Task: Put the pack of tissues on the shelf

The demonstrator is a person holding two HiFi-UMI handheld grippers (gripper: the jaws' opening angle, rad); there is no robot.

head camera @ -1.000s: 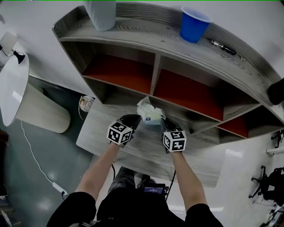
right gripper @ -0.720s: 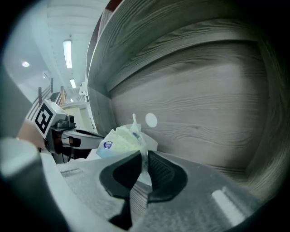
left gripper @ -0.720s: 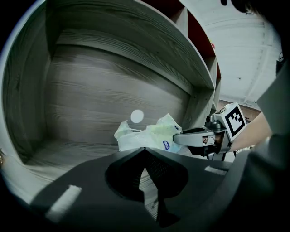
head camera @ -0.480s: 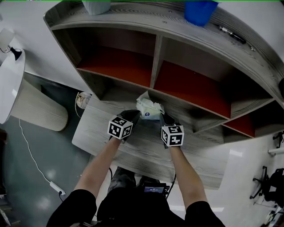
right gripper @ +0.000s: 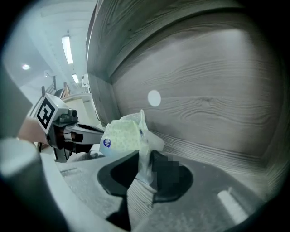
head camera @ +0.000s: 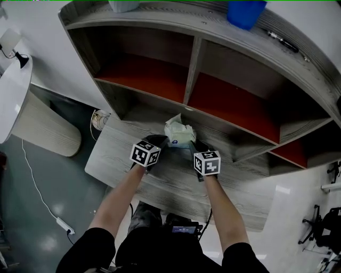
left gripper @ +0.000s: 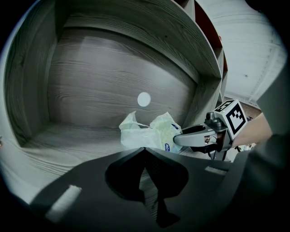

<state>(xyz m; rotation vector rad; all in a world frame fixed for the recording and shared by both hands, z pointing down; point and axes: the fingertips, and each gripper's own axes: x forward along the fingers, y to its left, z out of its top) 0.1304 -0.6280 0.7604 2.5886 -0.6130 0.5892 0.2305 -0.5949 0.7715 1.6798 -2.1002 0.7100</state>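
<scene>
**Ana:** What is the right gripper [right gripper: 145, 155] doing?

**Ben:** Its jaws have just been opening. They stand a little way apart. The thin flap of the pack of tissues [right gripper: 121, 136] pokes up between them. I think they are not squeezing it now.

**Ana:** Why hold a pack by its flap?

**Ben:** My guess is that the wrapper is soft, crinkly plastic, so the flap is the easy bit to pinch. The pack is pale and puffy, with a small round blue mark on its end.

**Ana:** And the left gripper [left gripper: 144, 152]?

**Ben:** Its jaws are almost together, with just a thin slit. Nothing is in them. It sits just beside the pack, maybe to stop it from tipping.

**Ana:** Where is the pack?

**Ben:** It looks like it rests on the bottom board of the shelf [head camera: 114, 157], near the middle post, between the two grippers. So the job looks almost done.

**Ana:** What is the shelf like?

**Ben:** It is grey wood with wavy stripes, made of flat boards and boxy holes. The wall behind the pack has a little white dot [left gripper: 143, 99]. The holes above have red backs [head camera: 144, 74]. A blue cup [head camera: 245, 11] stands on top.
</scene>
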